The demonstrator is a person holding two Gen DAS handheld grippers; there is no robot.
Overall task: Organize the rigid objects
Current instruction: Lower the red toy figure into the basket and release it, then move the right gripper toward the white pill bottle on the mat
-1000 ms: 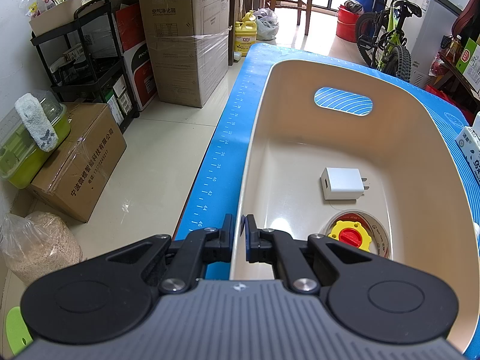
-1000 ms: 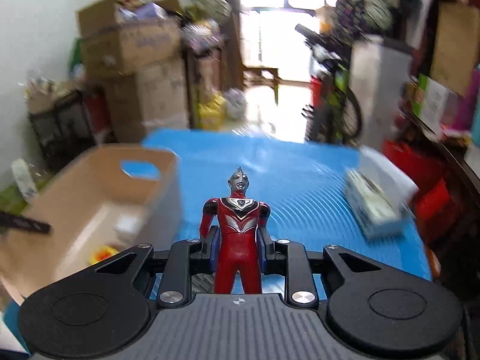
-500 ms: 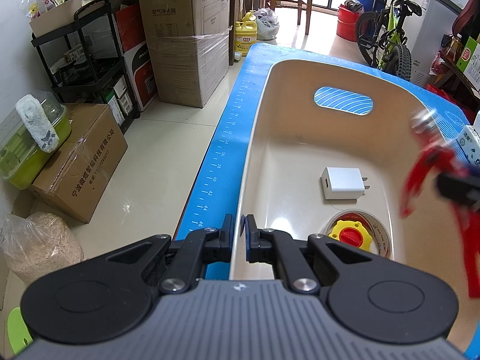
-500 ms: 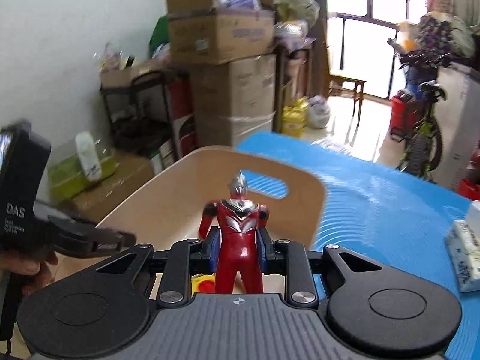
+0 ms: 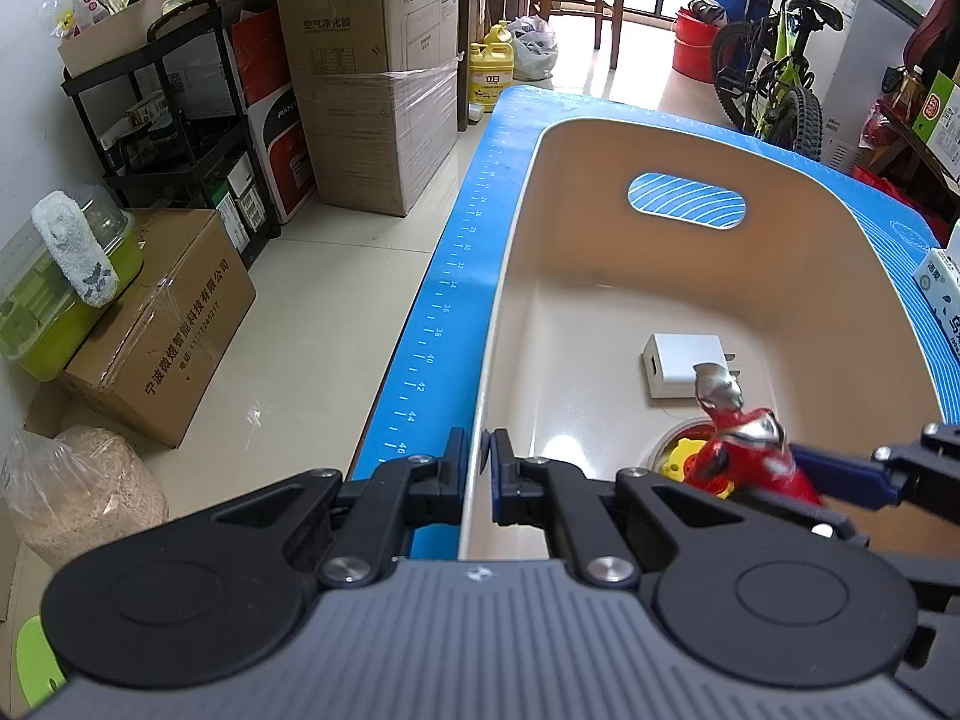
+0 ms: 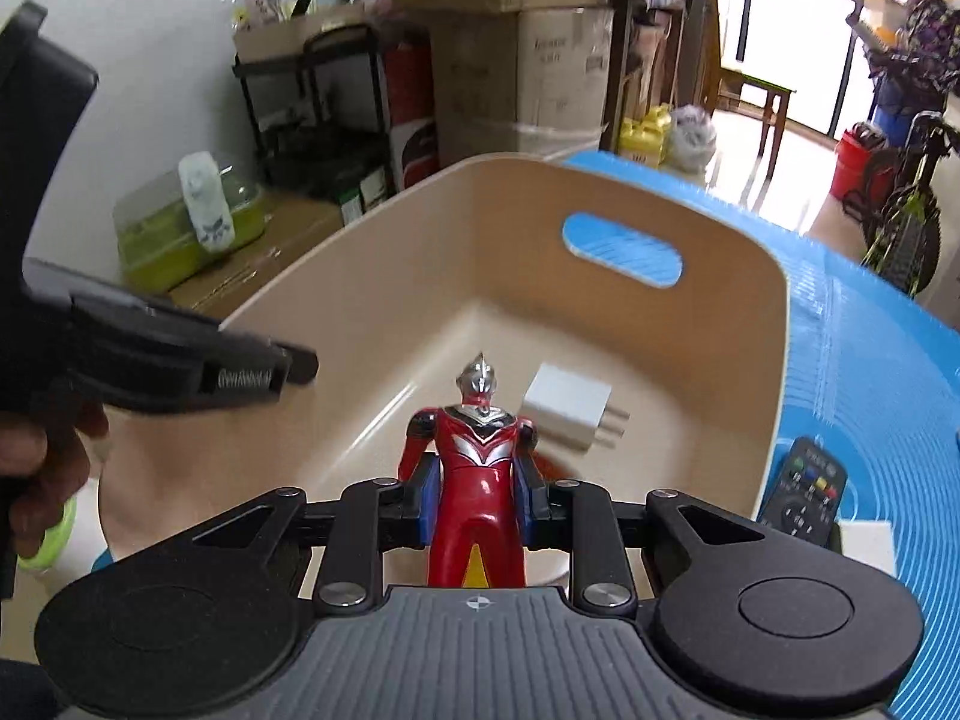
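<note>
A beige bin point(image 5: 840, 276) point(image 6: 774, 324) stands on the blue mat point(image 5: 444, 300). My left gripper point(image 5: 478, 468) is shut on the bin's near-left rim. My right gripper point(image 6: 477, 501) is shut on a red and silver hero figure point(image 6: 477, 468) point(image 5: 744, 450), held upright over the inside of the bin. On the bin's floor lie a white charger point(image 5: 687, 363) point(image 6: 567, 405) and a tape roll with a yellow and red piece point(image 5: 678, 459), partly hidden behind the figure.
A black remote point(image 6: 804, 489) and a white card point(image 6: 867, 543) lie on the mat right of the bin. A tissue pack point(image 5: 945, 294) sits at the far right. Cardboard boxes point(image 5: 372, 90), a black shelf and a bicycle point(image 5: 774, 60) stand on the floor beyond.
My right gripper has swung left with the figure, from over the bare mat to inside the bin, and sunk lower. The left gripper and bin have stayed put.
</note>
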